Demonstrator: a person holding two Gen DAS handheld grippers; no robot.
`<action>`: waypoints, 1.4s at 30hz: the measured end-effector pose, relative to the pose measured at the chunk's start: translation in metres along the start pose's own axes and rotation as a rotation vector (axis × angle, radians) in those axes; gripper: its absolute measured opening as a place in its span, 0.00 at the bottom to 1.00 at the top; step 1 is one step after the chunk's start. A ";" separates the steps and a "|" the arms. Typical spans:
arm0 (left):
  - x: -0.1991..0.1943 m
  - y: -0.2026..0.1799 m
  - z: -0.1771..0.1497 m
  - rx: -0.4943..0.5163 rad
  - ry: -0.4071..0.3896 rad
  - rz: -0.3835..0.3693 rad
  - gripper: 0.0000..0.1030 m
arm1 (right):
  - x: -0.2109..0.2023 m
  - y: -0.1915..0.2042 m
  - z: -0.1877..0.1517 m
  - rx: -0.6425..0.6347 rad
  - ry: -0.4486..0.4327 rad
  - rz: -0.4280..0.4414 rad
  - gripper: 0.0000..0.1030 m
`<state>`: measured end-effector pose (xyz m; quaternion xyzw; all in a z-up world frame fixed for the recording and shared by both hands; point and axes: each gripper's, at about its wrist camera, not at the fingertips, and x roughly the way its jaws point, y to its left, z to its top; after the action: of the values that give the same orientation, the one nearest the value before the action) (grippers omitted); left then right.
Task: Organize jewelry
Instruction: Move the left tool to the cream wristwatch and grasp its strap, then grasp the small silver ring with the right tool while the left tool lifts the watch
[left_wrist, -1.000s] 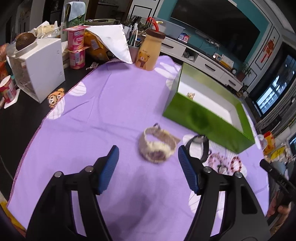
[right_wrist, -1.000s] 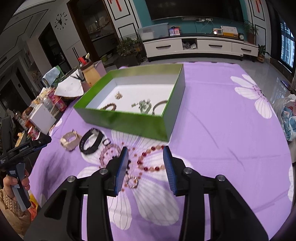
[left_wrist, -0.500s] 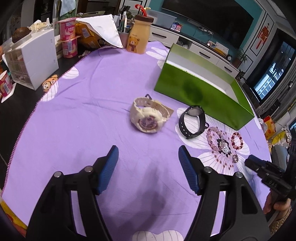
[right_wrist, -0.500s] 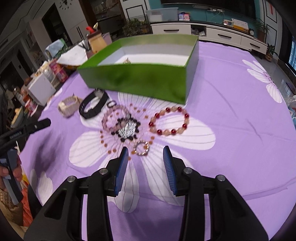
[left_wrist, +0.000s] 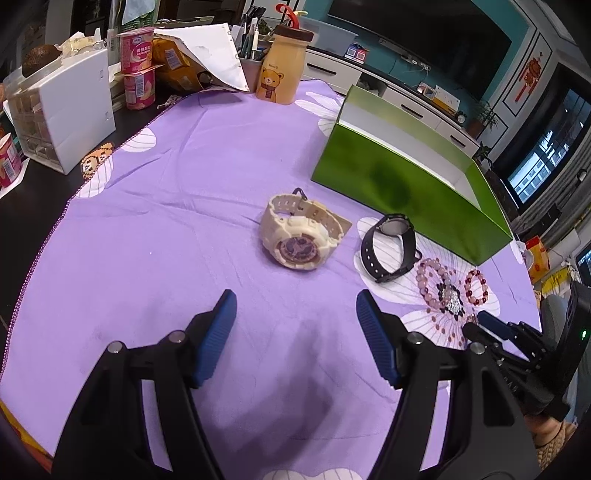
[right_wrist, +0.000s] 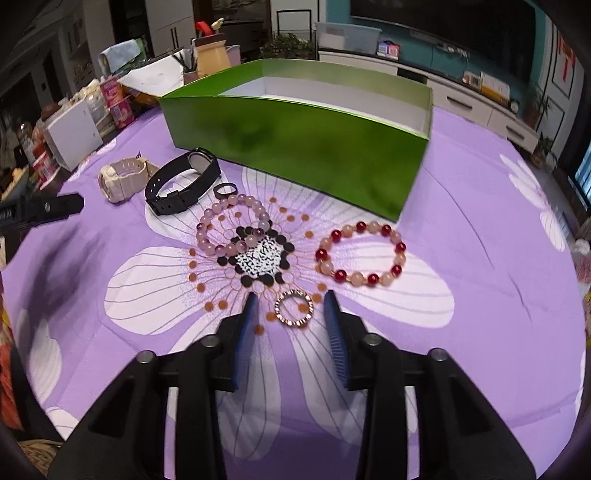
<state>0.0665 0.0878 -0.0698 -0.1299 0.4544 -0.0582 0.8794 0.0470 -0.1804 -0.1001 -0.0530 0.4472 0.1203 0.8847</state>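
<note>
Right gripper (right_wrist: 290, 314) closing around the small ring (right_wrist: 293, 308) flat on the cloth (right_wrist: 480, 258) near the green box (right_wrist: 295, 144), pads not yet touching, so it may skid or flip out; left gripper (left_wrist: 295, 325) wide open, empty.

**Jewelry spread before the box**

On the tablecloth (right_wrist: 480, 229), the box (right_wrist: 295, 147) stands far. Near it, left to right, lie a chunky watch (right_wrist: 123, 177), a slim watch (right_wrist: 183, 182), a small ring (right_wrist: 224, 189), a beaded bracelet (right_wrist: 232, 230) and a second bracelet (right_wrist: 361, 253). Nearest lies a studded ring (right_wrist: 293, 308), between the right gripper's (right_wrist: 291, 308) closing jaws.
</note>
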 end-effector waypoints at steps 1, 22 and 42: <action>0.000 0.000 0.001 -0.003 -0.002 -0.001 0.66 | 0.000 0.001 0.001 -0.005 -0.001 0.006 0.20; 0.051 0.019 0.065 -0.166 0.075 0.069 0.46 | -0.017 -0.007 0.012 0.044 -0.074 0.071 0.20; 0.040 0.016 0.048 -0.103 0.092 0.067 0.05 | -0.028 -0.013 0.014 0.071 -0.103 0.074 0.20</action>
<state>0.1284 0.1028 -0.0797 -0.1571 0.5007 -0.0111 0.8512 0.0455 -0.1945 -0.0693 0.0012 0.4068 0.1395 0.9028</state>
